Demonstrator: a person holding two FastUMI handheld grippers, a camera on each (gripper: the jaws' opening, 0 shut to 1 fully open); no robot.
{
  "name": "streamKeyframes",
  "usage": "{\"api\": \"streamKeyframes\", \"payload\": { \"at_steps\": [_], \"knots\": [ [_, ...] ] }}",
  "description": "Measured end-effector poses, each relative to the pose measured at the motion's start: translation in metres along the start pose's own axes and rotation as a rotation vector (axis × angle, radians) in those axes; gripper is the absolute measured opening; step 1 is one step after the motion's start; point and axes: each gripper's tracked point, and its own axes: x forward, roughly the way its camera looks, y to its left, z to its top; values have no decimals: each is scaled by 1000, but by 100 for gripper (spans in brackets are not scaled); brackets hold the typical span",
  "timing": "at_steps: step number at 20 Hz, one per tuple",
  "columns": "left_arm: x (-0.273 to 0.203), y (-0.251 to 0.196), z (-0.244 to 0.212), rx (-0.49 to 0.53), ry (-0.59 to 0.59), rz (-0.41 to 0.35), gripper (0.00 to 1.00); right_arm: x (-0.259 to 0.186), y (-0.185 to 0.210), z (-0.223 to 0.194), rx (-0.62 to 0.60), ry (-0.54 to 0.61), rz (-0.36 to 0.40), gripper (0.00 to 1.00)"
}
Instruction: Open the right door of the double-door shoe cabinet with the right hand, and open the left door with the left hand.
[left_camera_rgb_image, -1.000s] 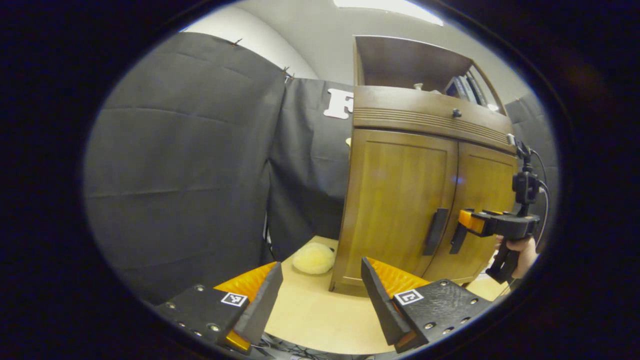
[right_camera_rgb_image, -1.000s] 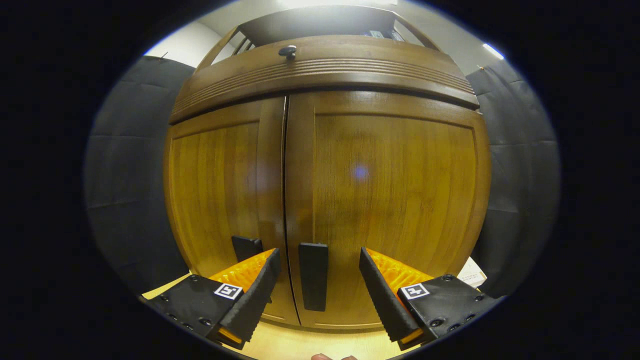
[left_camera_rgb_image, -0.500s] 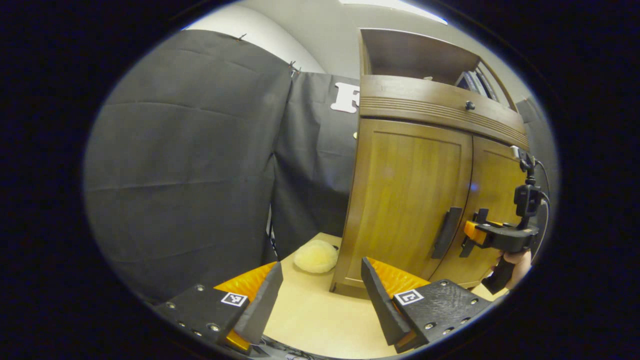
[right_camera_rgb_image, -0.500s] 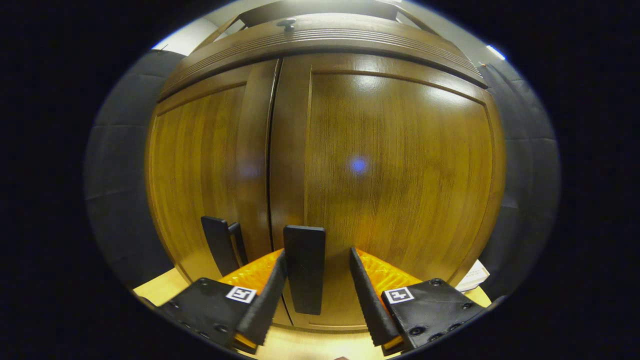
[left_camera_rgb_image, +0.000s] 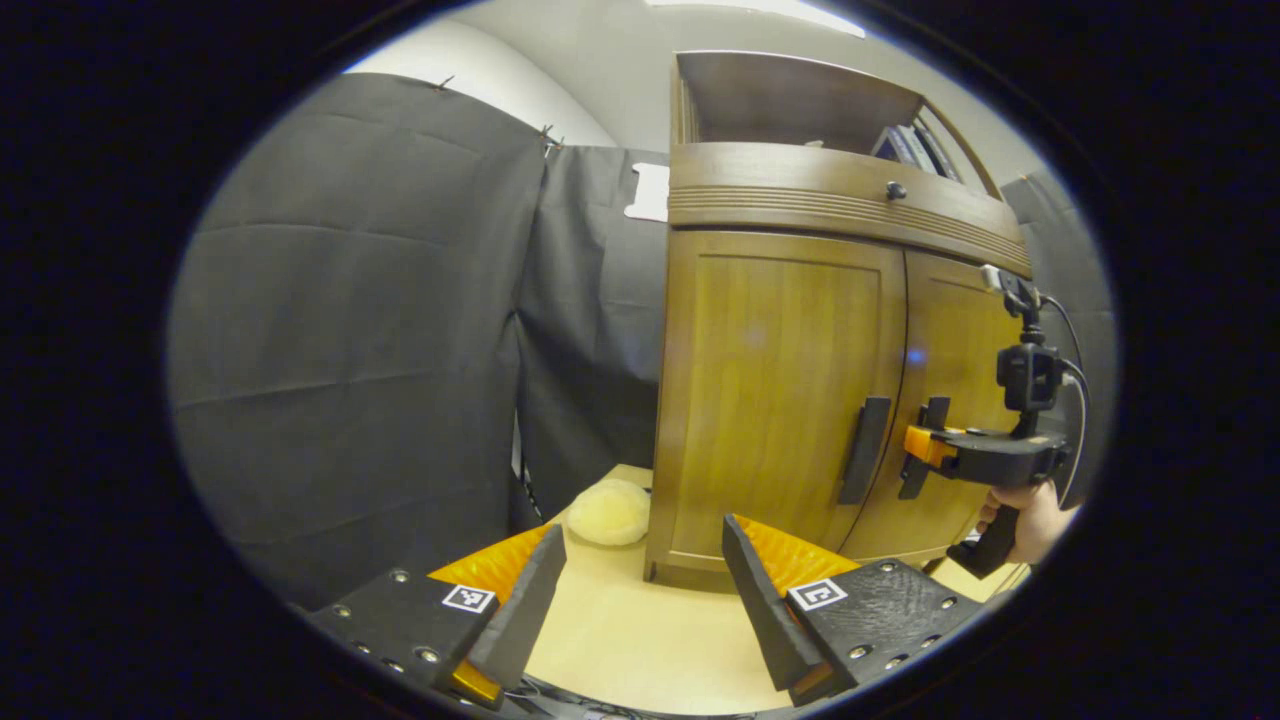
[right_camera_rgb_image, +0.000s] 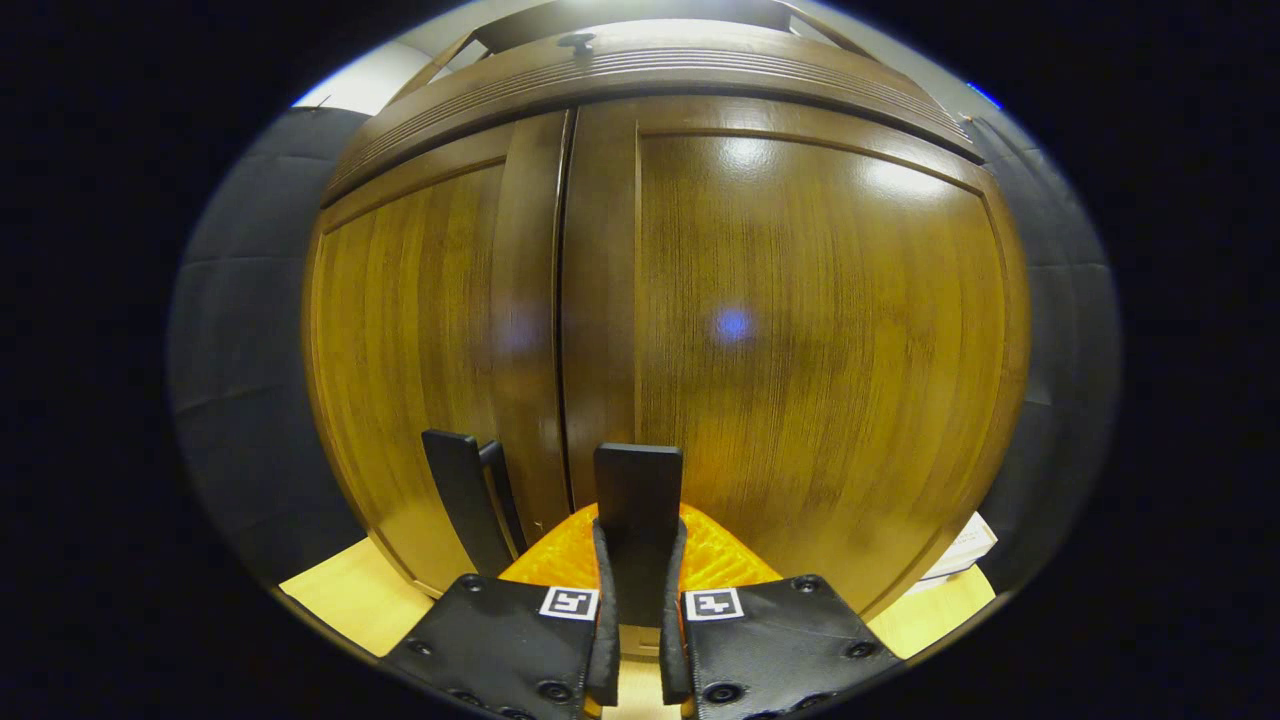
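A brown wooden shoe cabinet (left_camera_rgb_image: 780, 380) stands with both doors closed. In the right gripper view the right door (right_camera_rgb_image: 820, 340) and left door (right_camera_rgb_image: 430, 340) meet at a centre seam, each with a dark upright handle. My right gripper (right_camera_rgb_image: 638, 570) is shut on the right door's handle (right_camera_rgb_image: 637, 490), both fingers pressing its sides. The left door's handle (right_camera_rgb_image: 465, 500) stands free beside it. In the left gripper view my left gripper (left_camera_rgb_image: 640, 590) is open, low and well short of the cabinet. Farther off, the right gripper (left_camera_rgb_image: 925, 447) clamps the right handle, held by a hand (left_camera_rgb_image: 1030, 515).
A pale fluffy slipper (left_camera_rgb_image: 608, 512) lies on the light wooden floor (left_camera_rgb_image: 640, 640) left of the cabinet's base. Black cloth walls (left_camera_rgb_image: 350, 330) close in on the left and behind. A drawer with a small knob (left_camera_rgb_image: 896, 190) and an open shelf top the doors.
My right gripper has closed in from open around the right door's handle to shut on it. The left gripper view has swung slightly; the left gripper stays open.
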Motion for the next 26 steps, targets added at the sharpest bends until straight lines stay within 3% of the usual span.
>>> {"api": "streamKeyframes", "payload": {
  "at_steps": [1,3,4,13,26],
  "knots": [
    [-1,-3,-1,6,1,-8,92,-2,0,0,6,10,15,18],
    [-3,-4,-3,11,5,-24,92,-4,-1,-1,2,44,46,10],
    [-5,-3,-5,10,4,-34,92,-3,0,-1,6,48,50,13],
    [-23,-2,-7,21,-4,-90,92,-15,0,33,1,51,33,12],
    [-33,-9,-2,25,-36,-181,92,-25,-1,30,-4,44,-5,10]
  ]
}}
